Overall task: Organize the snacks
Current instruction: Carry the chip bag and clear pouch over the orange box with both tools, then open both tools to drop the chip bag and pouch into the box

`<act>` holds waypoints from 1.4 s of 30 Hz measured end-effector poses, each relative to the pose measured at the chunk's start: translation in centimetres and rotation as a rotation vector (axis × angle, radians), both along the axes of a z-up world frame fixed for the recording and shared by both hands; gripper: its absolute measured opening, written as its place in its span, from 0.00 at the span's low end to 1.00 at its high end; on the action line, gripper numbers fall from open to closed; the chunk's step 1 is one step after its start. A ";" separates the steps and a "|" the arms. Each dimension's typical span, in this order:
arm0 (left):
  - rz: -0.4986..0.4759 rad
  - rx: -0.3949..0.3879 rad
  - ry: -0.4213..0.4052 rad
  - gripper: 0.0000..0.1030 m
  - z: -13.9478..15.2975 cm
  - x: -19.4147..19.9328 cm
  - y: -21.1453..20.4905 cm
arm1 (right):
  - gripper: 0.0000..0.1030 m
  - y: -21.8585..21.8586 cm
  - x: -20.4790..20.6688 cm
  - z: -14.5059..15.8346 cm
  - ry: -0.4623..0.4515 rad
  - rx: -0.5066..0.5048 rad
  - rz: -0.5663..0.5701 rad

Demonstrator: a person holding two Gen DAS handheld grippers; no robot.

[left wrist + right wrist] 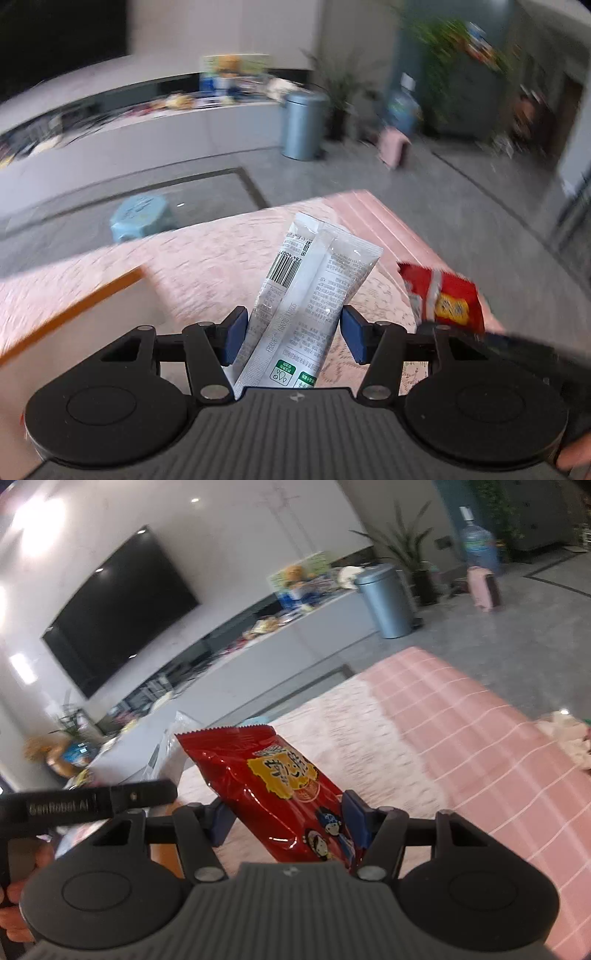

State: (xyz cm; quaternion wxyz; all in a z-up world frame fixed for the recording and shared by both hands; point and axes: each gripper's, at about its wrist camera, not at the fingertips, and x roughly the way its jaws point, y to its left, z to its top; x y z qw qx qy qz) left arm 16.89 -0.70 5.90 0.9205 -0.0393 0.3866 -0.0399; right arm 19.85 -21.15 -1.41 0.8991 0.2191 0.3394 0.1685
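Observation:
My left gripper [293, 334] is shut on a white snack packet [314, 288] with a barcode and holds it upright above the pink tablecloth [207, 258]. My right gripper [288, 821] is shut on a red snack packet [273, 779] with a yellow label and cartoon faces. The red packet also shows in the left wrist view [443, 299], to the right of the white one. The white packet shows in the right wrist view [173, 753], to the left behind the red one. The left gripper's body [88, 803] crosses the right wrist view at the left.
A white box with an orange rim [74, 310] stands at the left on the table. Beyond the table are a blue stool [142, 218], a grey bin [303, 125], a low cabinet with clutter [147, 129] and a wall screen [118, 609].

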 end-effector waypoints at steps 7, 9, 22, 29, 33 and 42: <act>0.190 -0.083 -0.039 0.61 1.8 -5.5 5.9 | 0.57 5.7 -4.7 3.9 -0.075 0.019 0.135; 0.221 -0.101 -0.031 0.61 1.7 -6.4 7.3 | 0.57 7.9 -5.6 4.8 -0.100 0.002 0.186; 0.304 -0.285 0.027 0.61 -0.2 -8.0 15.4 | 0.57 18.4 -5.9 6.8 -0.103 -0.124 0.338; 0.316 -0.345 0.097 0.61 -2.4 -6.1 17.7 | 0.55 22.1 -3.3 5.8 -0.063 -0.247 0.358; 0.322 -0.338 0.156 0.61 -4.2 -4.6 18.5 | 0.55 23.4 -1.5 4.5 -0.026 -0.310 0.369; 0.348 -0.329 0.258 0.61 -7.3 -2.0 20.2 | 0.54 25.8 1.7 1.3 0.052 -0.422 0.376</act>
